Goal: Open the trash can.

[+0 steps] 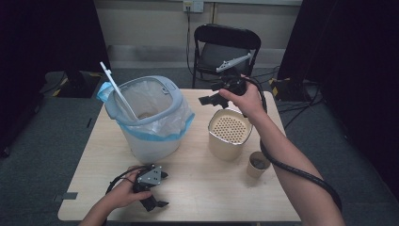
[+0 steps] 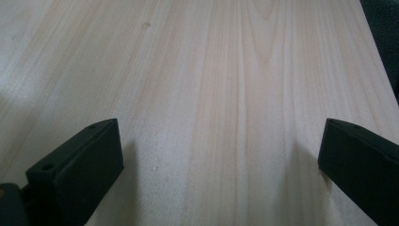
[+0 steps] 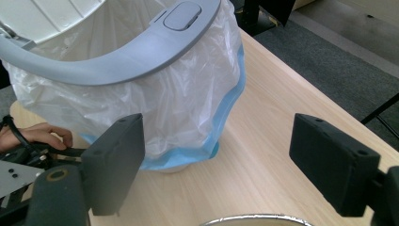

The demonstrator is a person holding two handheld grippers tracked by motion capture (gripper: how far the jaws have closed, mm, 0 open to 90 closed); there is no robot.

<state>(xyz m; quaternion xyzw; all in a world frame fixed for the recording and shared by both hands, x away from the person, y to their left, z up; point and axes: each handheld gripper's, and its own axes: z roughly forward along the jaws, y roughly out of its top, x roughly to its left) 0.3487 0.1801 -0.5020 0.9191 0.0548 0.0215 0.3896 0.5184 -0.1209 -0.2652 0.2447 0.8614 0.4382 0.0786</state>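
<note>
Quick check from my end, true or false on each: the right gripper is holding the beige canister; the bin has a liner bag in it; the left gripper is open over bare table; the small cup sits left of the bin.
1. The right gripper holds the beige canister. False: its jaws stand apart above the canister with nothing between them.
2. The waste bin has a plastic liner bag. True.
3. The left gripper is open over the bare wooden table. True.
4. The small cup sits left of the bin. False: it stands right of the canister, near the person's right forearm.
</note>
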